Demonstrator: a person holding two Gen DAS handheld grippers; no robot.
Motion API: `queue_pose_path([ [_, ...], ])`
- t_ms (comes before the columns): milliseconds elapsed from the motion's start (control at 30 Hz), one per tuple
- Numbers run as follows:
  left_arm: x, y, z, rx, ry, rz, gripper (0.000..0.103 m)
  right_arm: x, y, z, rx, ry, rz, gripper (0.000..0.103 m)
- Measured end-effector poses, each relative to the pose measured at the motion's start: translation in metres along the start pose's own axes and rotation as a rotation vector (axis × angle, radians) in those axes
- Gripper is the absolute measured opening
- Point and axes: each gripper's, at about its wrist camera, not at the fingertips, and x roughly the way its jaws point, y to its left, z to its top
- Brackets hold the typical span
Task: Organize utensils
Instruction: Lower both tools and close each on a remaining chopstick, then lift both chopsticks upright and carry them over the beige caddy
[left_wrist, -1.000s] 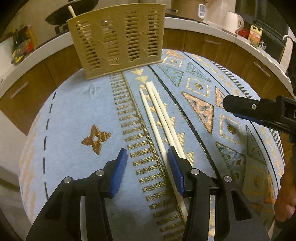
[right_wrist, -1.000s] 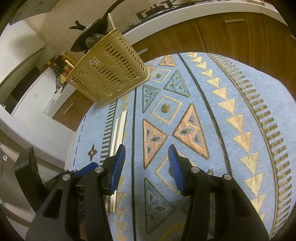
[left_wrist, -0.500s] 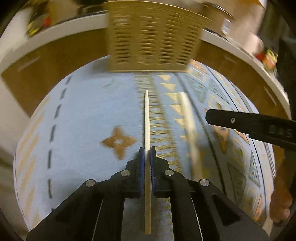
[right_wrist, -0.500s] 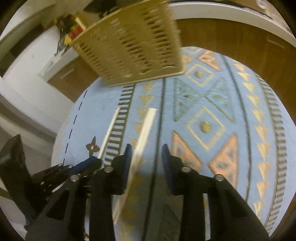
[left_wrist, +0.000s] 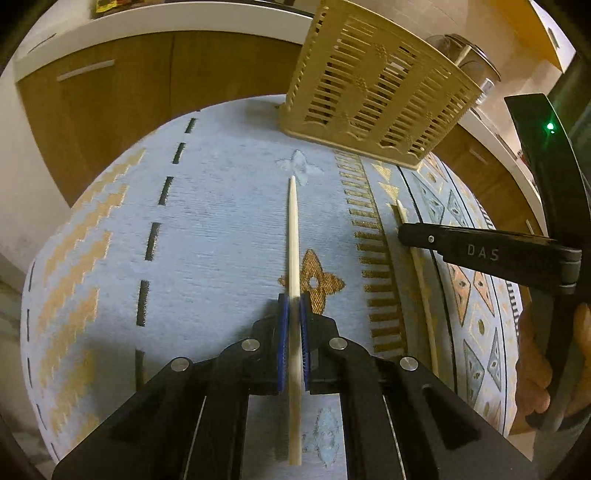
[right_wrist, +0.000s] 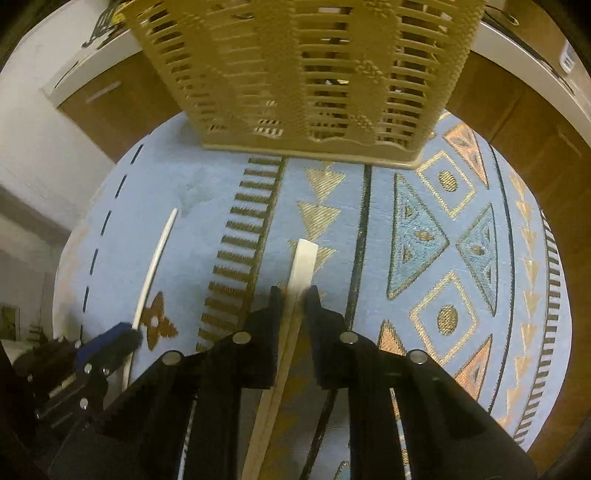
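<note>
Left wrist view: one pale chopstick (left_wrist: 293, 258) is pinched tight in the left gripper (left_wrist: 294, 314), tip pointed away over the blue patterned cloth (left_wrist: 221, 221). A second chopstick (right_wrist: 303, 266) is clamped by the right gripper (right_wrist: 293, 295). Further back, the tan slotted basket (left_wrist: 373, 92) is seen standing on the cloth.
</note>
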Motion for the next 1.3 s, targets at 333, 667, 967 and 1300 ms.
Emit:
queue_pose_path([
  [333, 0.007, -0.005, 0.026, 0.081, 0.070, -0.027, 0.028, -0.005, -0.010, -0.009, -0.029, 0.045, 0.013, 0.011],
  [667, 0.032, -0.031, 0.049, 0.263, 0.164, 0.060, 0.028, -0.008, -0.016, -0.011, -0.057, 0.118, 0.015, 0.013],
  [967, 0.032, -0.036, 0.048, 0.314, 0.113, 0.163, 0.004, -0.011, -0.014, -0.010, -0.091, 0.072, 0.029, 0.011],
  [1300, -0.030, -0.035, 0.044, 0.271, -0.127, 0.025, 0.003, -0.063, -0.038, -0.056, -0.098, -0.123, 0.132, 0.002],
])
